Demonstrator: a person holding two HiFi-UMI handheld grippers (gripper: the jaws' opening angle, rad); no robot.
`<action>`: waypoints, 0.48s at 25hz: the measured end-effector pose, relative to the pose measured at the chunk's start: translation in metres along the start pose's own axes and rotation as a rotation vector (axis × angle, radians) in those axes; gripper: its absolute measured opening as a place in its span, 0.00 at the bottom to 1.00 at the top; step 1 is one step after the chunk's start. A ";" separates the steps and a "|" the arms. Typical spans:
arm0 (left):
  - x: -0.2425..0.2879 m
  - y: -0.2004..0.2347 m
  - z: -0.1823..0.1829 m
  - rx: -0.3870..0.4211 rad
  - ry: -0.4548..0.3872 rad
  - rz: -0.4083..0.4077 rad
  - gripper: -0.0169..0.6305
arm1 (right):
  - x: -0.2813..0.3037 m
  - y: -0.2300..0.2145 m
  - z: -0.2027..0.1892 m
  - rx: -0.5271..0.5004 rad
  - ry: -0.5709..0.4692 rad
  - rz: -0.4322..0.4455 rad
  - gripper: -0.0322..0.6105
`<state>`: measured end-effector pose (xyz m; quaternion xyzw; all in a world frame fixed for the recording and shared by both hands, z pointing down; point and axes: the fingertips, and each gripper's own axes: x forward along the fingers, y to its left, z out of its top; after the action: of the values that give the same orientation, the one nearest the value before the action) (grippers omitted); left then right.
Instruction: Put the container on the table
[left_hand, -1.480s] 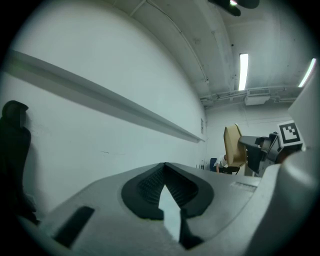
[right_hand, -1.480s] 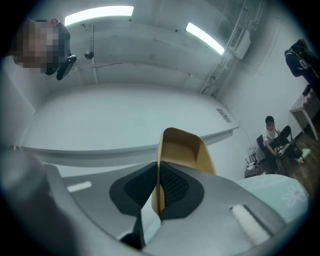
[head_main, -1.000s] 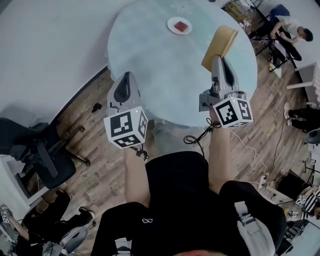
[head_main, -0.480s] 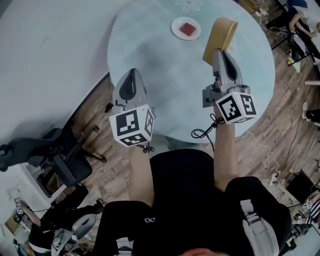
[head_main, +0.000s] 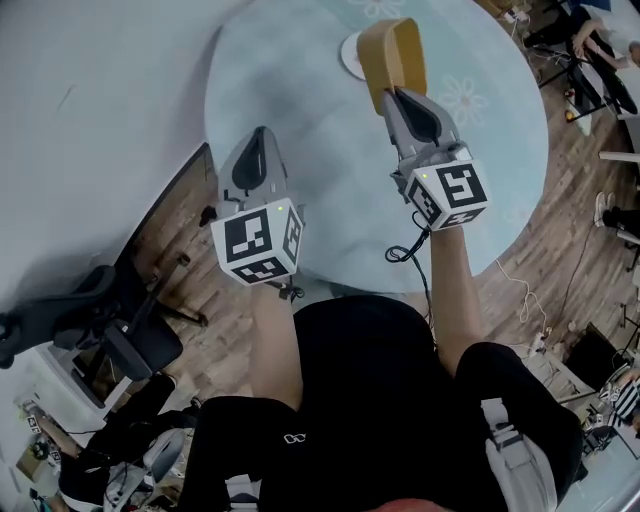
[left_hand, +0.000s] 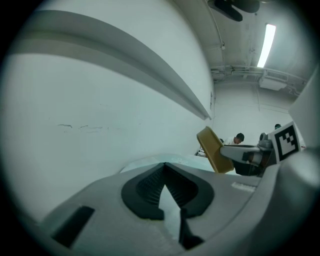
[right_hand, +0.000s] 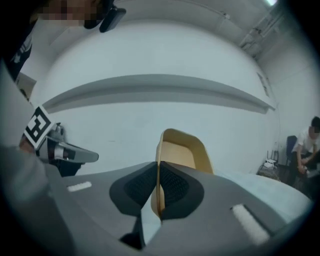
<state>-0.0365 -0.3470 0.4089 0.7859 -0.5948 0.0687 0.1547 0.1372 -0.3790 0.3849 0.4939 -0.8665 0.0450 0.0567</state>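
Observation:
A tan, open-topped container (head_main: 390, 55) hangs tilted above the round pale blue table (head_main: 290, 90), and my right gripper (head_main: 396, 96) is shut on its rim. The right gripper view shows the pads (right_hand: 172, 187) pinching one thin wall of the container (right_hand: 182, 150), whose open side faces the camera. My left gripper (head_main: 258, 160) hovers over the table's near left edge, shut and empty. From the left gripper view (left_hand: 163, 167) the container (left_hand: 215, 150) sits off to the right.
A white plate (head_main: 348, 55) with a small red-brown piece lies on the table, partly hidden behind the container. A dark office chair (head_main: 100, 320) stands on the wood floor at left. People sit at the upper right (head_main: 590, 30). A cable (head_main: 520, 300) trails on the floor.
My right gripper has carried the container to the left and further over the table, rolling it, so it now covers part of the plate. My left gripper has shifted slightly along the table edge.

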 end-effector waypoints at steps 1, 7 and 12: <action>0.000 0.006 -0.001 -0.006 0.003 0.008 0.02 | 0.012 0.004 -0.004 -0.037 0.026 0.026 0.09; 0.000 0.045 -0.005 -0.036 0.021 0.065 0.02 | 0.096 0.019 -0.054 -0.229 0.228 0.179 0.09; -0.010 0.086 -0.017 -0.058 0.032 0.101 0.02 | 0.154 0.044 -0.139 -0.370 0.460 0.268 0.10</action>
<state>-0.1198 -0.3534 0.4360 0.7488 -0.6328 0.0719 0.1833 0.0289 -0.4690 0.5437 0.3337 -0.8818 0.0044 0.3332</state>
